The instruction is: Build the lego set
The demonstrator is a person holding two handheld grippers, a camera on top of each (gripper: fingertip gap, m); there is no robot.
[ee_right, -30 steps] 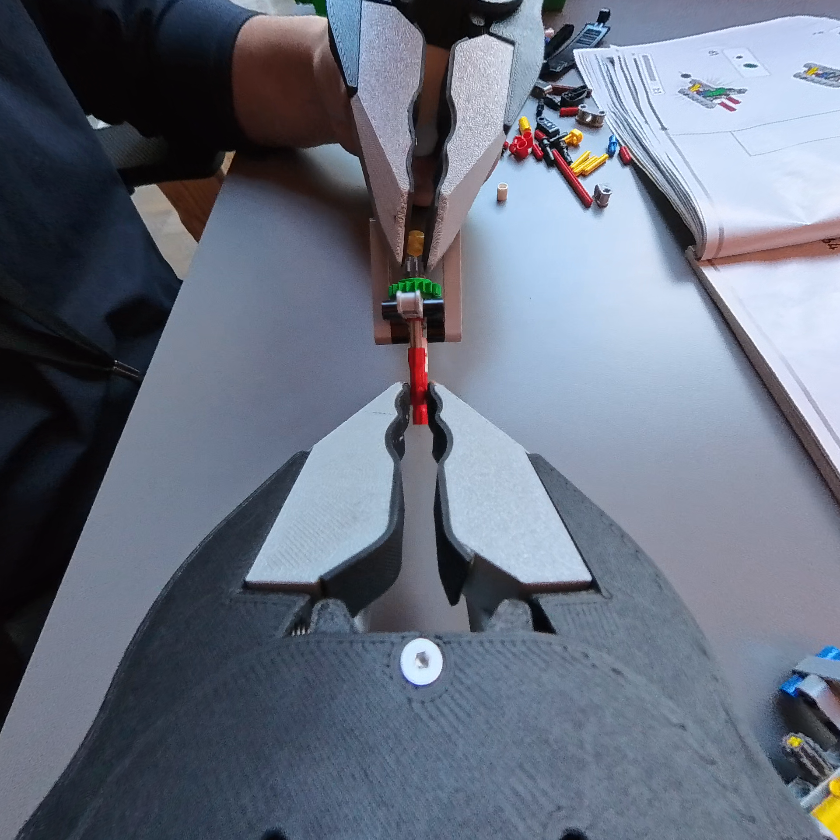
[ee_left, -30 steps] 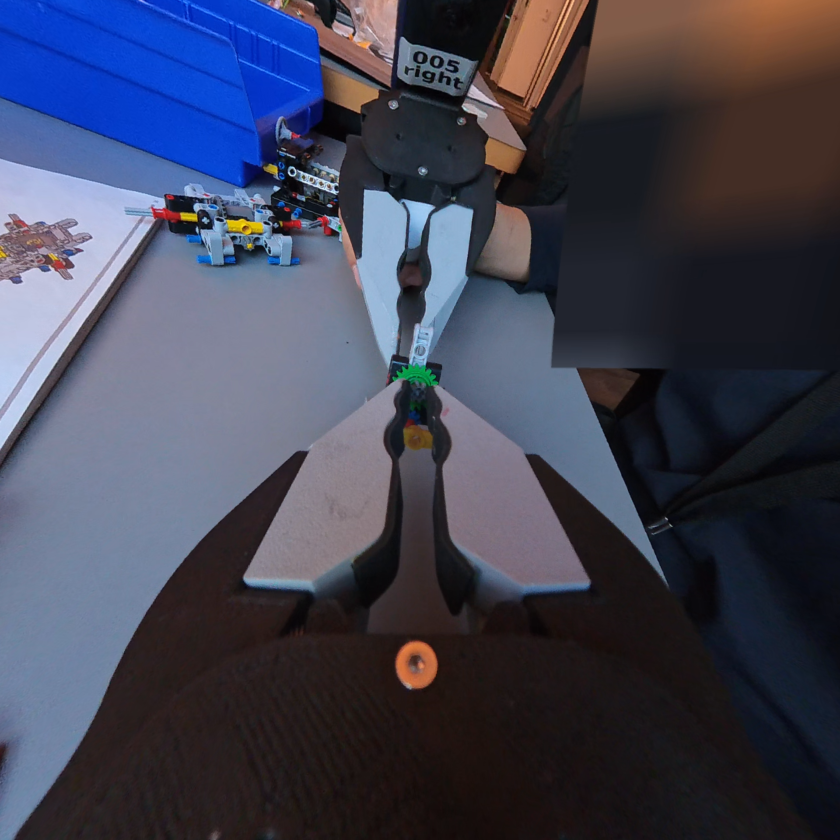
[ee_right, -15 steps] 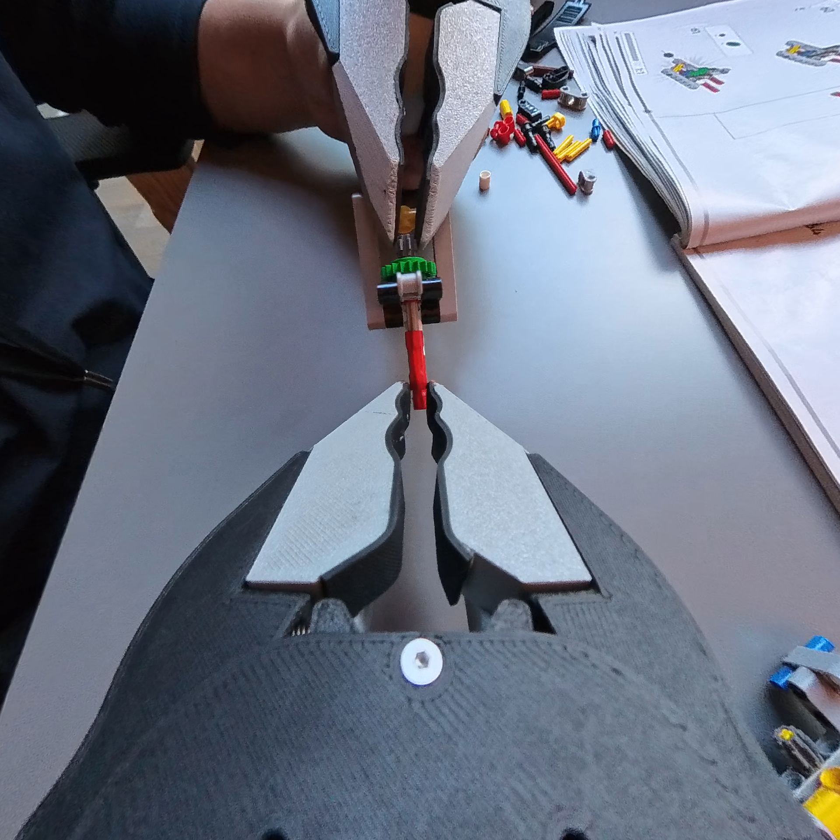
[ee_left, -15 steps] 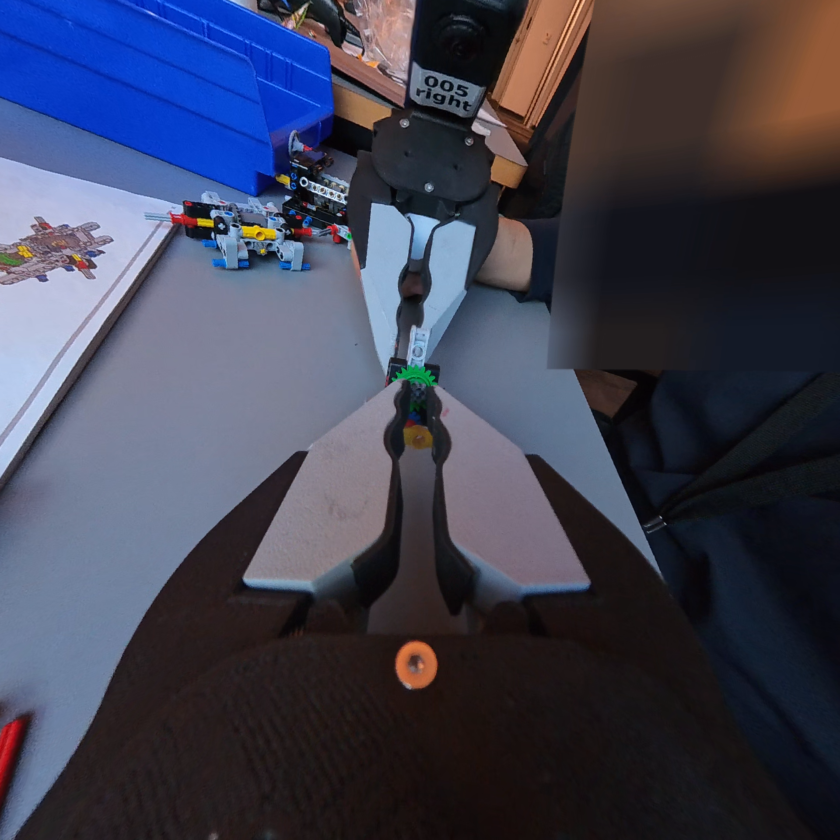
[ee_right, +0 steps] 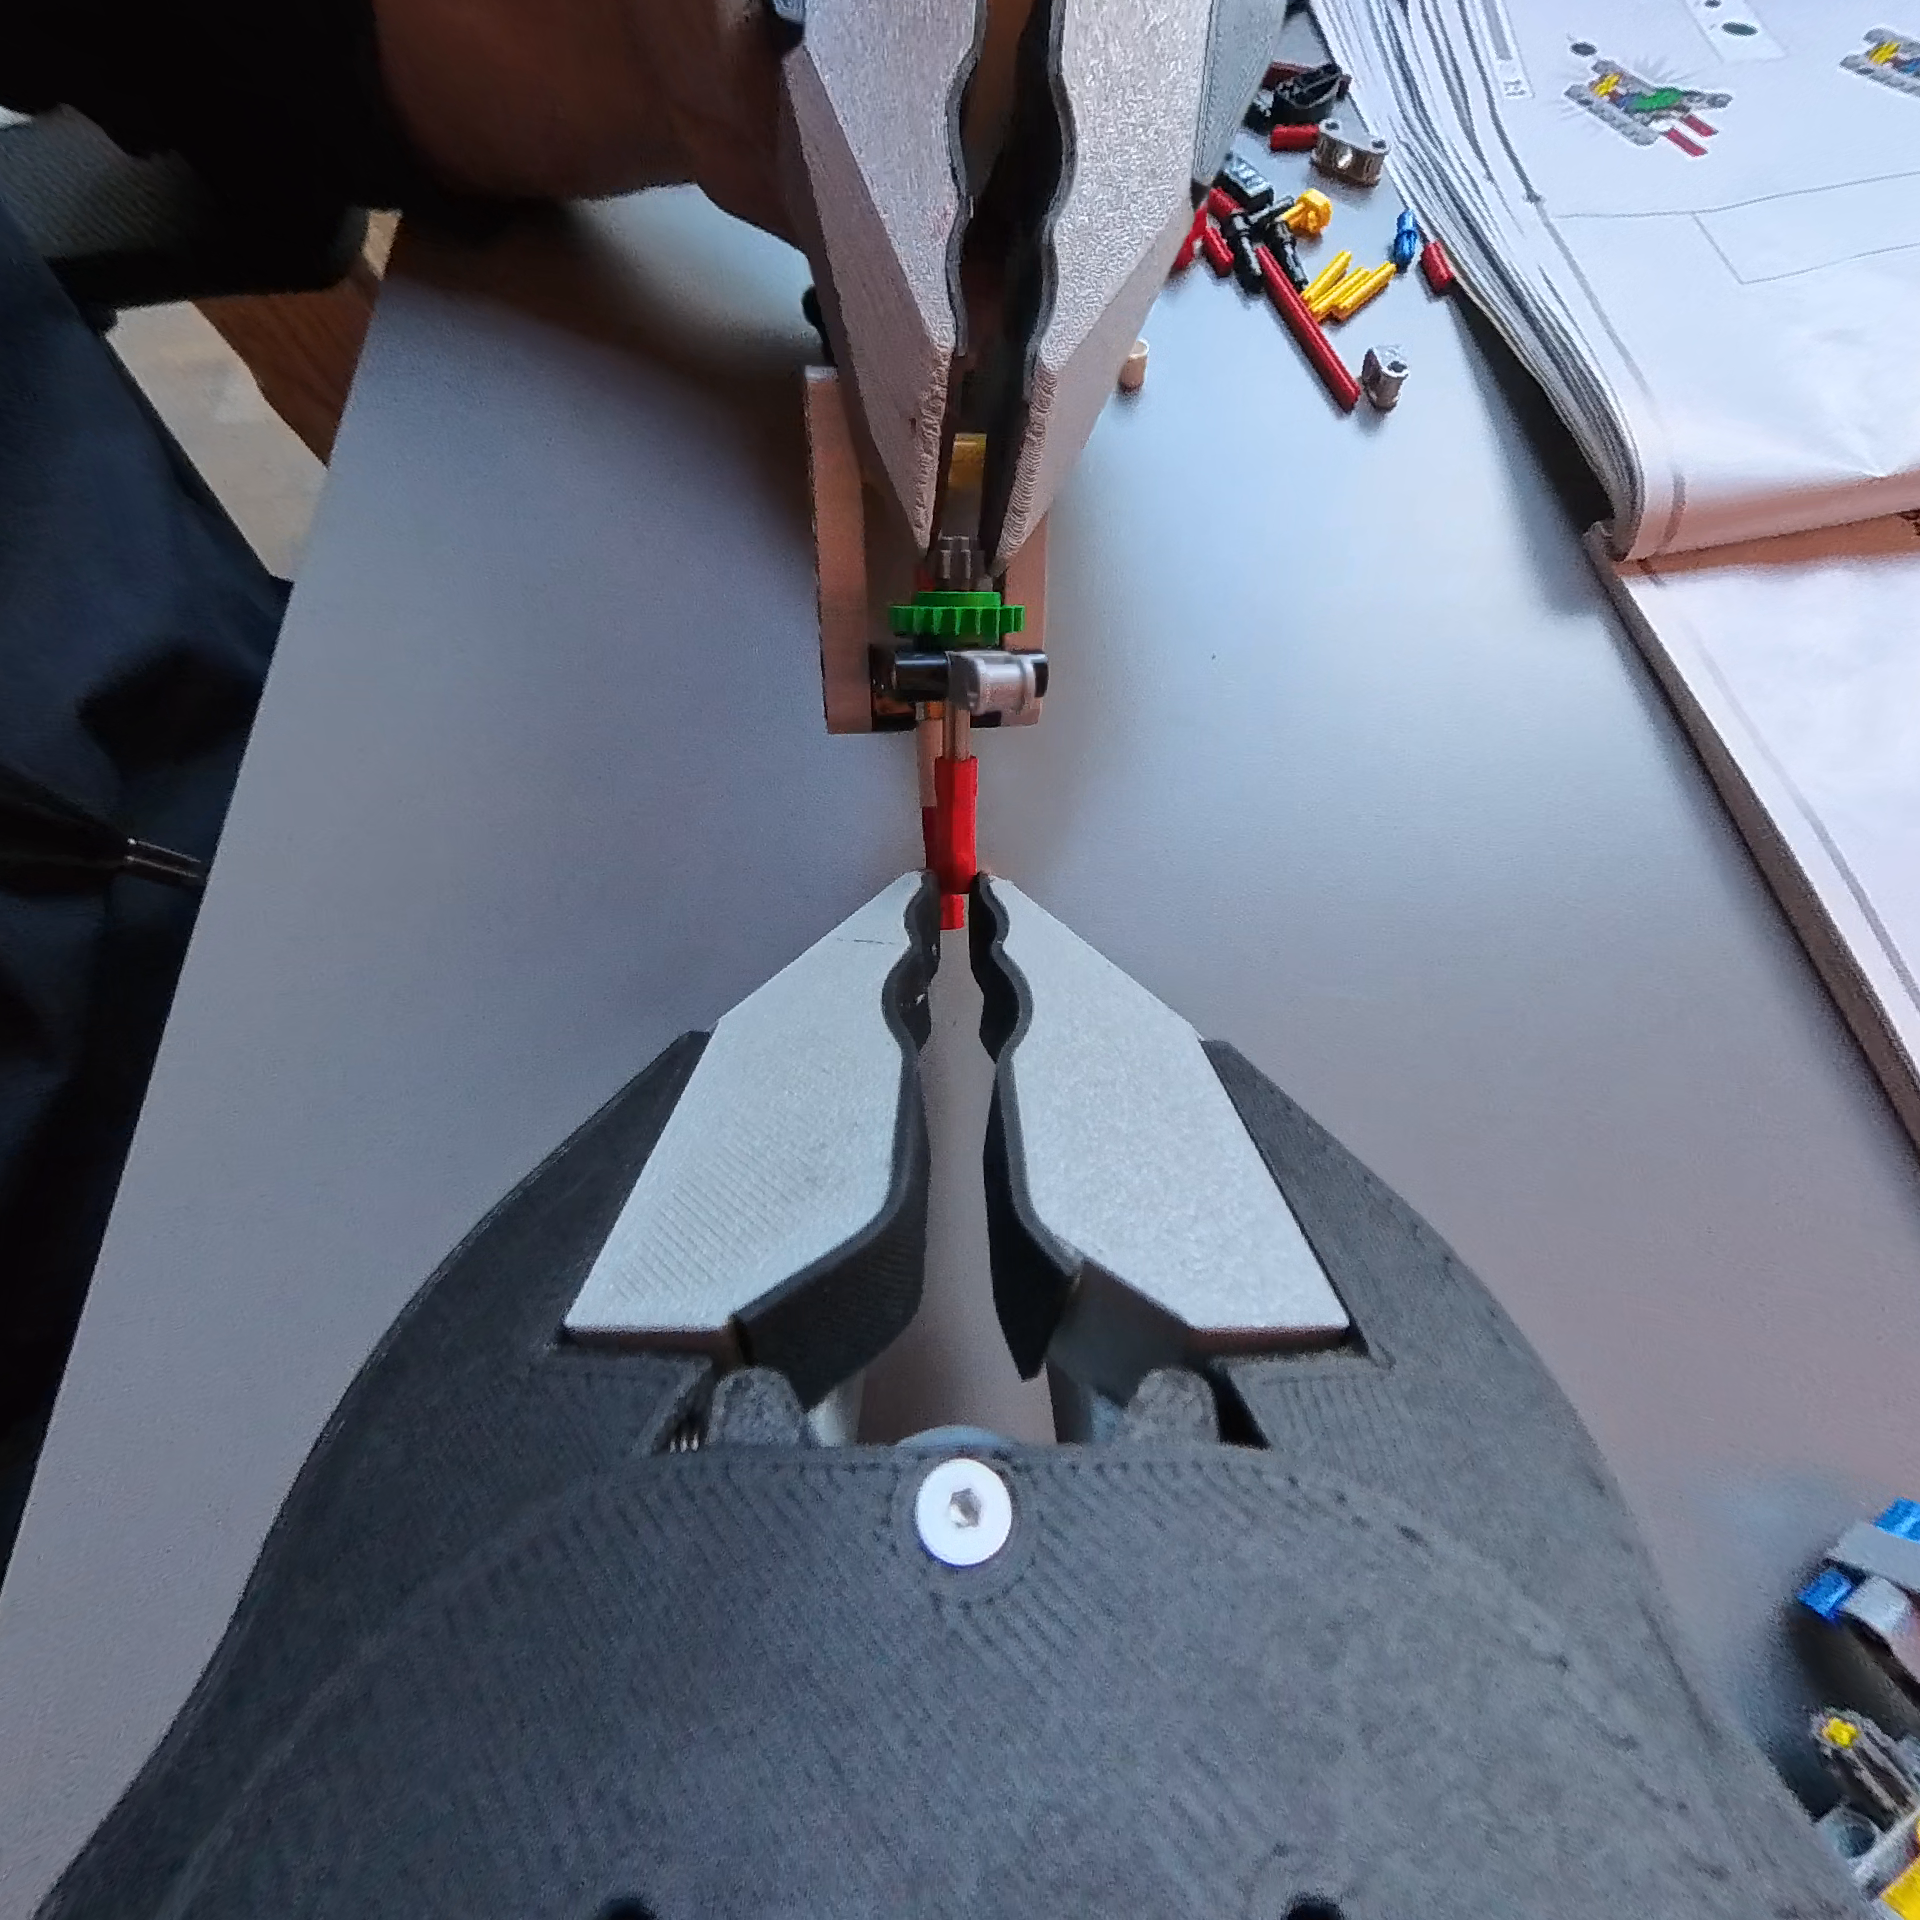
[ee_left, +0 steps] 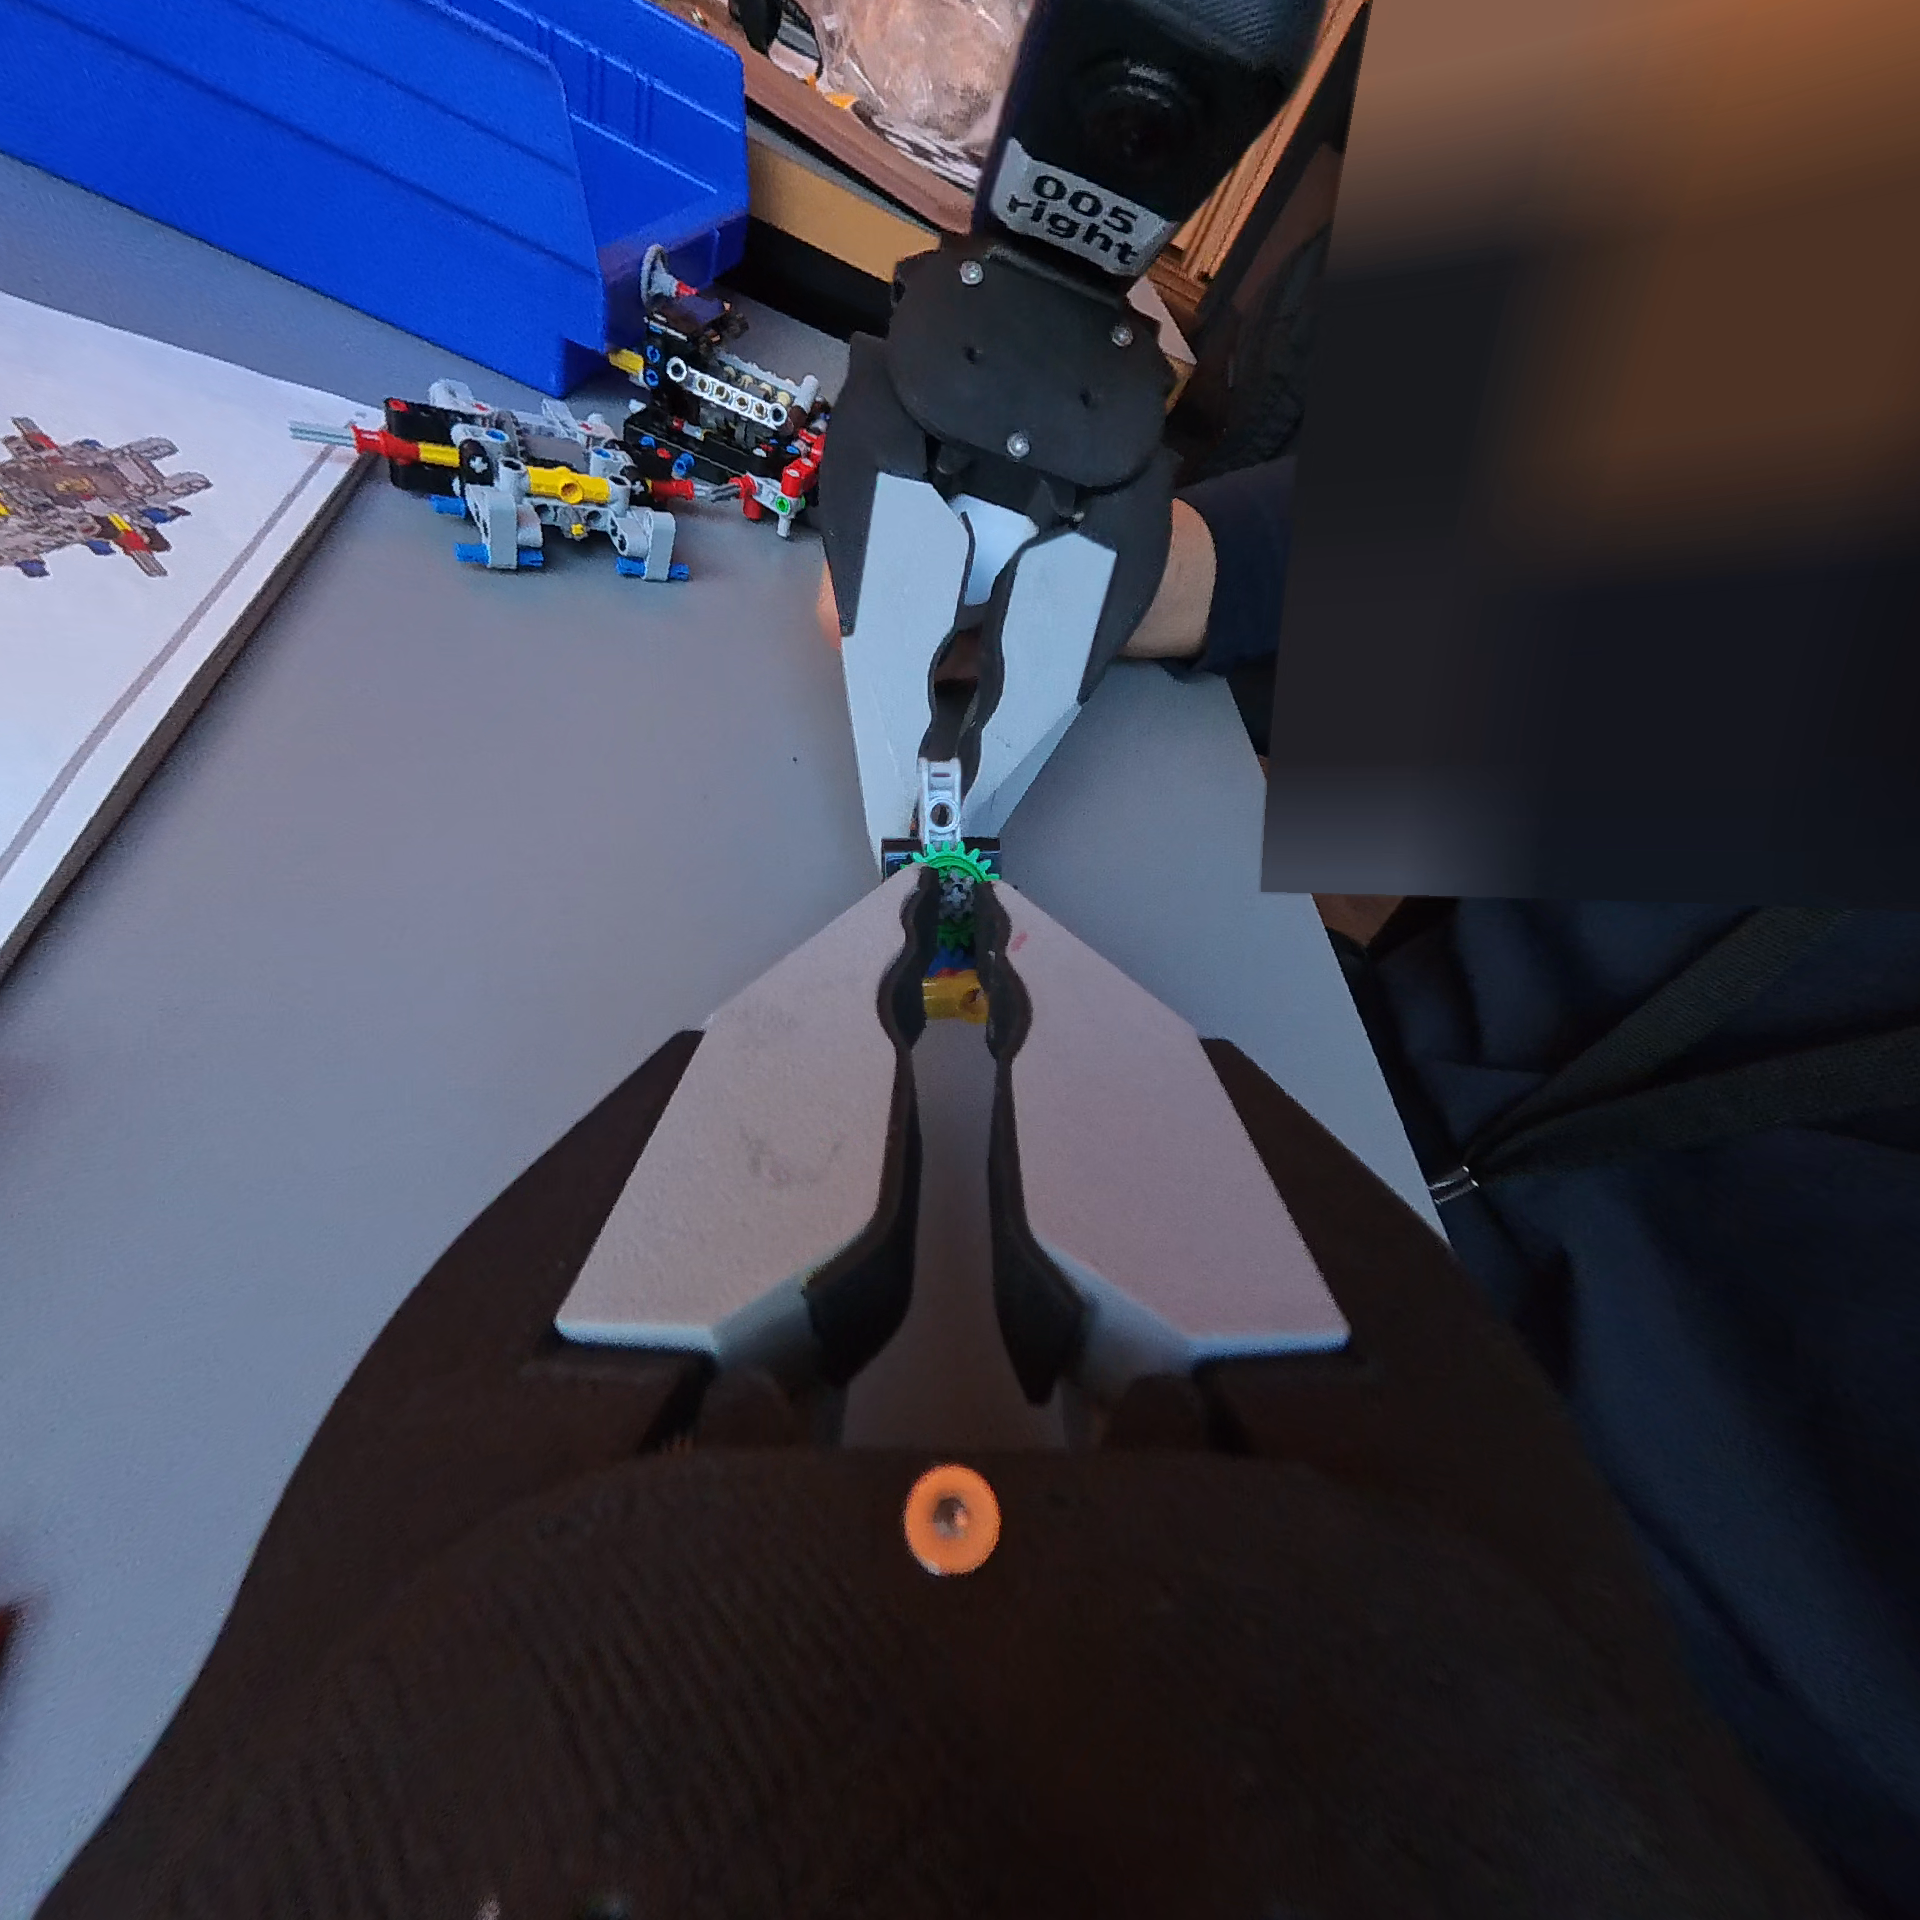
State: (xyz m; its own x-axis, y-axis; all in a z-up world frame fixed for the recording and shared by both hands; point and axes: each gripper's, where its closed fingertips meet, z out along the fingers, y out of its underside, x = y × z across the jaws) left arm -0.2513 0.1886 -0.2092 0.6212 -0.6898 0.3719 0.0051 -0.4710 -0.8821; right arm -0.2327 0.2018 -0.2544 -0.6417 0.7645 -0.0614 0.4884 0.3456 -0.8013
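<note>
Right wrist view | right gripper (ee_right: 954,902) clenched on red axle (ee_right: 951,821), frame centre | left gripper (ee_left: 953,914) clamped gear assembly (ee_left: 954,935), bracing it opposite | grey table (ee_right: 1351,831) beneath

The small grey connector piece (ee_right: 992,681) at the head of the red plastic axle (ee_right: 951,831) has turned crosswise. Both grippers have drawn nearer, and the loose coloured parts (ee_right: 1309,270) sit nearer the frame's top.

A hobby or assembly workspace: a grey tabletop (ee_left: 520,883) carries an open instruction booklet (ee_right: 1714,312), scattered toy building pieces (ee_right: 1309,281), half-built models (ee_left: 561,488) and a blue storage bin (ee_left: 364,156).
</note>
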